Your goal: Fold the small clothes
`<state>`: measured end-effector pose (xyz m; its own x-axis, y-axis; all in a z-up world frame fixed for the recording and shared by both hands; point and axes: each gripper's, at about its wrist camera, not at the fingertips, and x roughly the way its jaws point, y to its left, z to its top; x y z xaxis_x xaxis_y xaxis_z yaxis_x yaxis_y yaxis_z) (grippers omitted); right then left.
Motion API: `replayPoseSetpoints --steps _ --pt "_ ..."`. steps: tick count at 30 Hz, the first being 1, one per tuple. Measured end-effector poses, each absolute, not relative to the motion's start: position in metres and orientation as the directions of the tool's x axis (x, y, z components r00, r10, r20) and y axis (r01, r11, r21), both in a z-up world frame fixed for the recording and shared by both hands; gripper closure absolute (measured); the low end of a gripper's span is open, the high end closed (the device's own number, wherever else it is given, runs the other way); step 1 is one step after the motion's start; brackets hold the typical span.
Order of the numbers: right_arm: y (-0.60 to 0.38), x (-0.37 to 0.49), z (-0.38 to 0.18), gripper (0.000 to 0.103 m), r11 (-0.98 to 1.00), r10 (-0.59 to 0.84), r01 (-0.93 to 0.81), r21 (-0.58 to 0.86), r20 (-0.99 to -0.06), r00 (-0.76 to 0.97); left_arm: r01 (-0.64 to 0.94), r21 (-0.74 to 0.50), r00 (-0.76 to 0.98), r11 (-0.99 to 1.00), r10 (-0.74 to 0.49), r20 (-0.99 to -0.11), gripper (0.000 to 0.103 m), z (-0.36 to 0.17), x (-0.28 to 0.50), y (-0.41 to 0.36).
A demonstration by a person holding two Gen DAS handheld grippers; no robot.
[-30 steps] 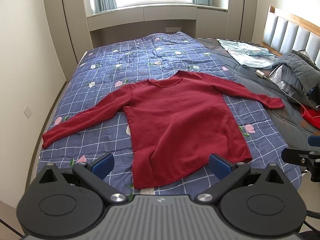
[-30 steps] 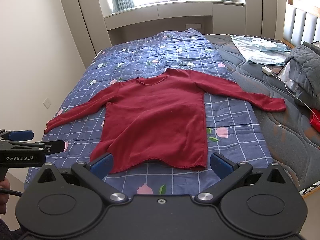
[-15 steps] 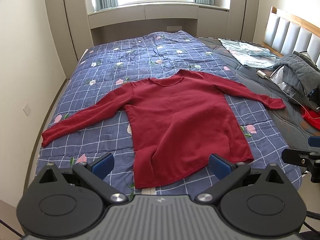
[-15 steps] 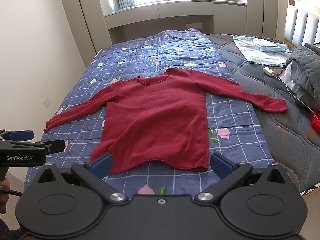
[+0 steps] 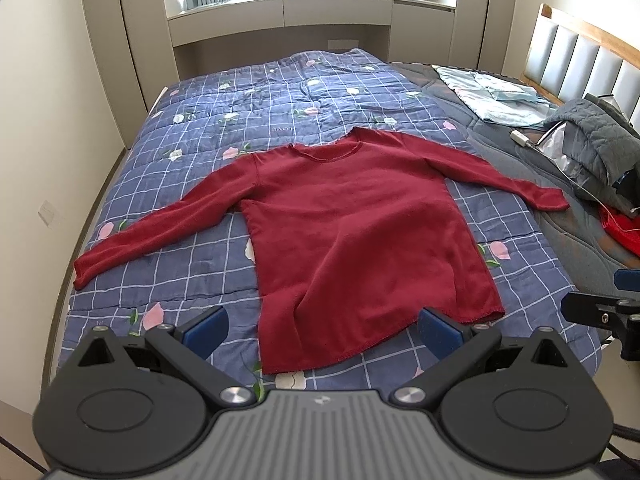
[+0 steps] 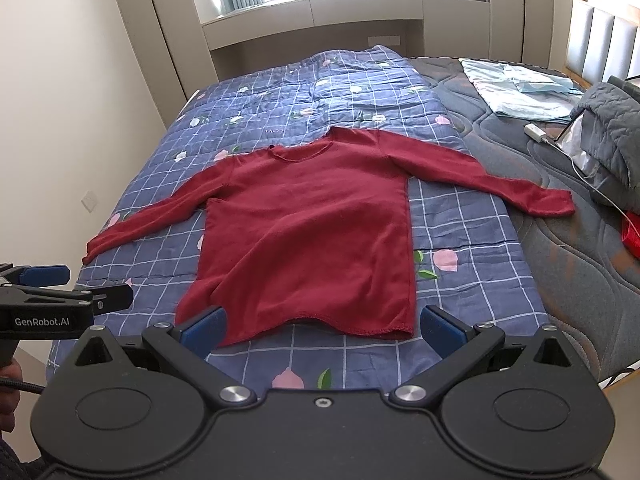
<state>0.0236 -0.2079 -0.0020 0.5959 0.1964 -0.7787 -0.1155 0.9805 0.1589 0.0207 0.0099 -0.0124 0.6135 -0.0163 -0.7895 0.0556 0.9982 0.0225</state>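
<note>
A dark red long-sleeved top (image 5: pixel 352 232) (image 6: pixel 304 232) lies flat on the bed, face up, both sleeves spread out sideways, its hem nearest me. My left gripper (image 5: pixel 322 328) hovers open just above the hem, holding nothing. My right gripper (image 6: pixel 322 326) is also open and empty, over the hem. Each gripper shows at the edge of the other's view: the right one (image 5: pixel 600 312) at the far right, the left one (image 6: pixel 64 296) at the far left, held by a hand.
The top rests on a blue checked floral quilt (image 5: pixel 280 92) over a grey mattress (image 6: pixel 580 272). At the right are light blue folded cloth (image 5: pixel 496 100), a grey padded bundle (image 5: pixel 600 148), a white charger with cable (image 6: pixel 536 132) and something red (image 5: pixel 624 232). A wall runs along the left.
Both grippers have edged slightly forward and lower toward the hem; the top looks a little larger. Nothing was taken hold of and the jaws stayed open.
</note>
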Motion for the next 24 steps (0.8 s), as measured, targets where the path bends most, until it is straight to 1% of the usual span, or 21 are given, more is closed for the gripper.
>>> replayPoseSetpoints --steps 13,24 --pt "-0.202 0.030 -0.009 0.000 0.986 0.167 -0.093 0.139 -0.816 0.553 0.067 0.010 0.561 0.998 -0.029 -0.827 0.000 -0.024 0.033 0.011" --pt "-0.199 0.038 -0.017 0.000 0.996 0.090 -0.033 0.084 -0.863 0.497 0.078 -0.005 0.499 0.997 -0.043 -0.866 0.000 -0.039 0.046 0.016"
